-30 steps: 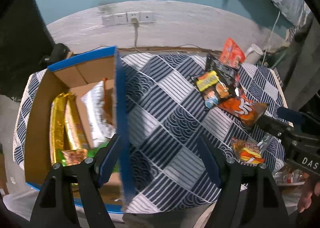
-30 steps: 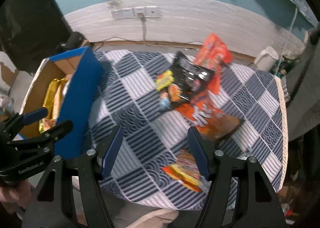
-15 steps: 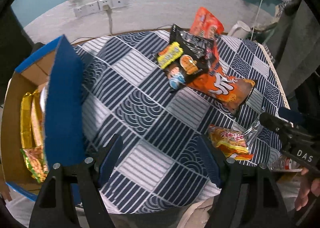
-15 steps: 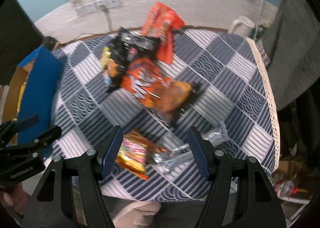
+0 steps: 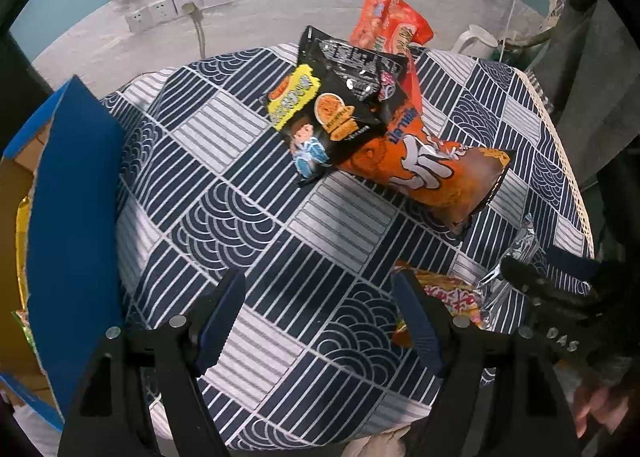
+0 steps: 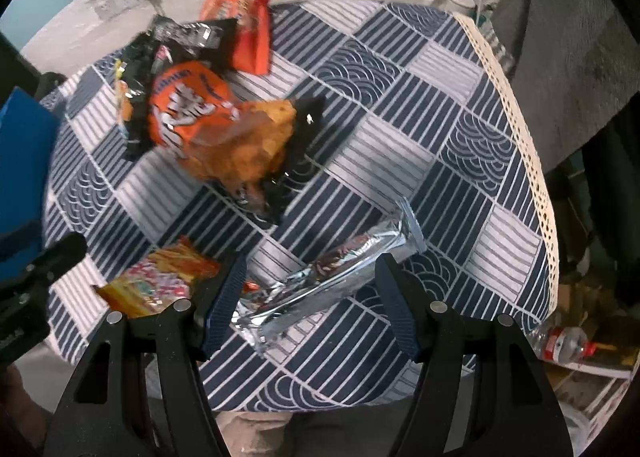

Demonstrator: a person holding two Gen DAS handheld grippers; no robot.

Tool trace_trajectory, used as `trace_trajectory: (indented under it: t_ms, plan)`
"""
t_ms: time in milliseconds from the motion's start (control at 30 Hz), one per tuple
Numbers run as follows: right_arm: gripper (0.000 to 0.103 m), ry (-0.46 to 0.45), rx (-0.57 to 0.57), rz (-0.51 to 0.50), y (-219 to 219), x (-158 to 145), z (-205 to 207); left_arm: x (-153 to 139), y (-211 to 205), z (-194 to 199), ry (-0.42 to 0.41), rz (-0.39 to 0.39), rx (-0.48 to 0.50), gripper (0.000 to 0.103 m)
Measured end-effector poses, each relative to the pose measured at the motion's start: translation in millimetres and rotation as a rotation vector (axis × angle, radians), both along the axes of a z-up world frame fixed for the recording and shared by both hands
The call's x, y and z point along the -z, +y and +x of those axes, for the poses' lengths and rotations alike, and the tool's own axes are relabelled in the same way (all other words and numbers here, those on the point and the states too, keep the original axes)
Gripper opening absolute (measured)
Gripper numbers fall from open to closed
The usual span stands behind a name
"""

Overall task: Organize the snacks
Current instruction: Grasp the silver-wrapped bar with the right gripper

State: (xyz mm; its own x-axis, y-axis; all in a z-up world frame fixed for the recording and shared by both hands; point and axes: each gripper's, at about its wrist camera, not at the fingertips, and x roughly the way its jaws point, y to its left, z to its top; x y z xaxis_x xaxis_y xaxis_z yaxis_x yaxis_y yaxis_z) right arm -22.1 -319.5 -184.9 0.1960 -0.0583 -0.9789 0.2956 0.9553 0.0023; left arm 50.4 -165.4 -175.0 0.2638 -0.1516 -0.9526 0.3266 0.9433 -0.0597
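Left hand-held gripper (image 5: 320,313): jaws spread wide and released, nothing between them; it hangs above bare patterned cloth at the near edge of the table (image 5: 248,209).
Right hand-held gripper (image 6: 310,297): jaws apart and released; the silver foil packet (image 6: 332,277) lies on the cloth in the gap between them, the pads not pressing on it.
Silver foil packet: long and slanted, one end toward 7 o'clock, the other toward 1 o'clock in the right wrist view.
Small orange-and-pink packet (image 6: 160,281): flat on the cloth at 9 o'clock from the right hand-held gripper, just beside the silver packet's lower end; in the left wrist view it shows at 3 o'clock, partly behind the left gripper's finger.
Large orange chip bag (image 5: 424,169): at 1 o'clock from the left hand-held gripper, well apart, lying near the middle of the table.
Black snack bag (image 5: 336,101): at 12 o'clock, overlapping the upper end of the orange chip bag.
Red-orange bag (image 5: 388,25): farther toward 12 o'clock, at the far edge of the table, tucked partly under the black bag.
Blue cardboard box (image 5: 76,209): at 9 o'clock in the left wrist view, at the table's left edge, its flap raised; gold and green wrappers show inside.
Wall sockets (image 5: 176,5): at 11 o'clock on the pale wall behind the table.
White jug (image 5: 474,41): at 1 o'clock, beyond the table's far right edge.
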Motion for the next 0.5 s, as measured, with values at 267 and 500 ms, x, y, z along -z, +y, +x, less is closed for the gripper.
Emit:
trace_trajectory:
  t_ms: [267,500]
  plan:
    - [0.067,0.053,0.081,0.009,-6.6,29.7,-3.4,10.6,-16.5,-0.9,0.024,0.007,0.035,0.078]
    - [0.067,0.104,0.084,0.052,-15.6,52.1,-8.6,14.0,-28.8,-4.8,0.044,-0.001,0.068,0.078]
